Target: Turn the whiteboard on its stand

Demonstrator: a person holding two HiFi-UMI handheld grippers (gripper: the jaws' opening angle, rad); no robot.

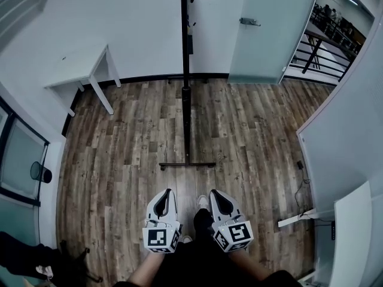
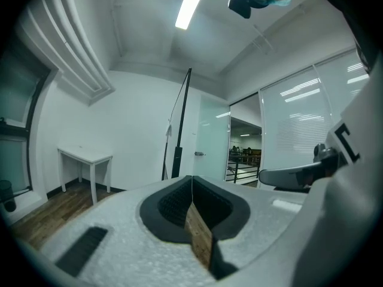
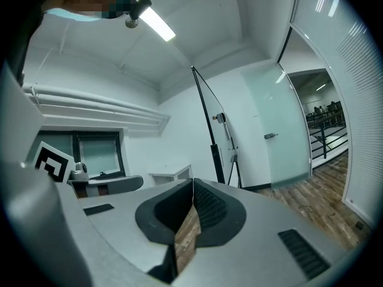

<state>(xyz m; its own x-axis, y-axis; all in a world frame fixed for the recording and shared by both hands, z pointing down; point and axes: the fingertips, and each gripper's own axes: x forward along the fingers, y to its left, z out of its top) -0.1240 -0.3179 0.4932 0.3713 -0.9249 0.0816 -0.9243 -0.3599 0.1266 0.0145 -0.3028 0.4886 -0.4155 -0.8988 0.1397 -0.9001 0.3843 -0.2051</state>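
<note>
The left gripper (image 1: 167, 194) and right gripper (image 1: 214, 194) are both closed and empty, facing the edge-on whiteboard (image 1: 185, 52) on the wood floor (image 1: 251, 136); the dark bin's (image 1: 40, 172) contents are hidden.

left gripper (image 1: 168, 192) jaws pressed fully together, right gripper (image 1: 213, 193) jaws likewise closed tip to tip, both held side by side just apart in front of the body, pointing forward about level, forearms (image 1: 145, 272) trailing straight behind
</note>
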